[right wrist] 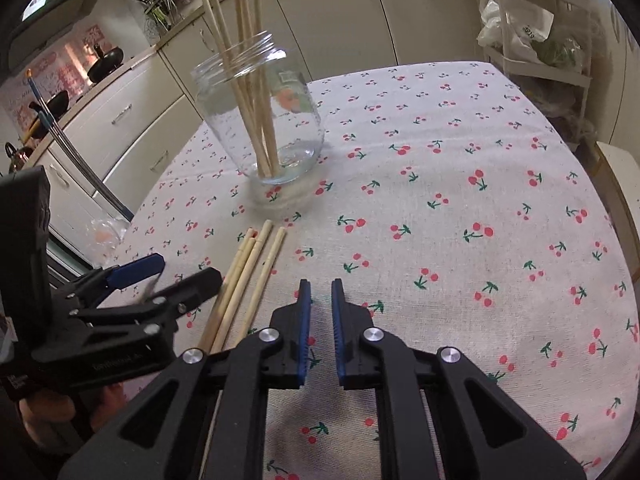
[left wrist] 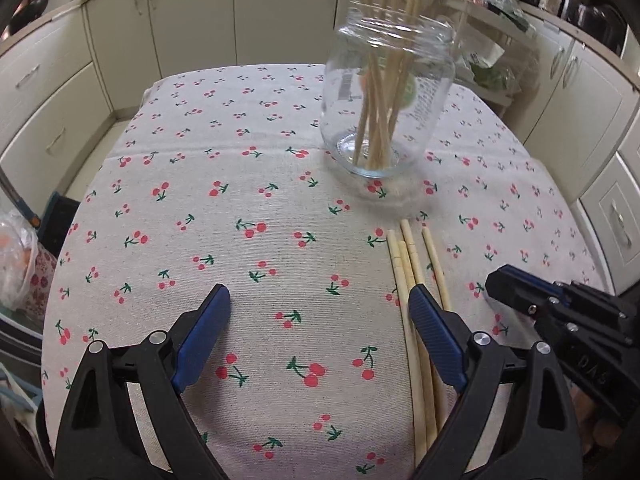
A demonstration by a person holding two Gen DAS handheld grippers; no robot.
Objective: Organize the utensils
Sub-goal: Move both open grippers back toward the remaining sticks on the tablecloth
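A clear glass jar stands upright on the cherry-print cloth with several wooden chopsticks in it. Several loose chopsticks lie side by side on the cloth in front of the jar. My left gripper is open wide just above the cloth, and its right finger lies over the loose chopsticks. My right gripper hangs just right of those loose chopsticks, shut, with only a thin slit between the pads and nothing in it. The right wrist view also shows the jar and the open left gripper.
Cream kitchen cabinets surround the table on all sides. A white rack with plastic bags stands beyond the far right corner. A plastic bag hangs off the table's left edge. The cloth right of the jar is bare.
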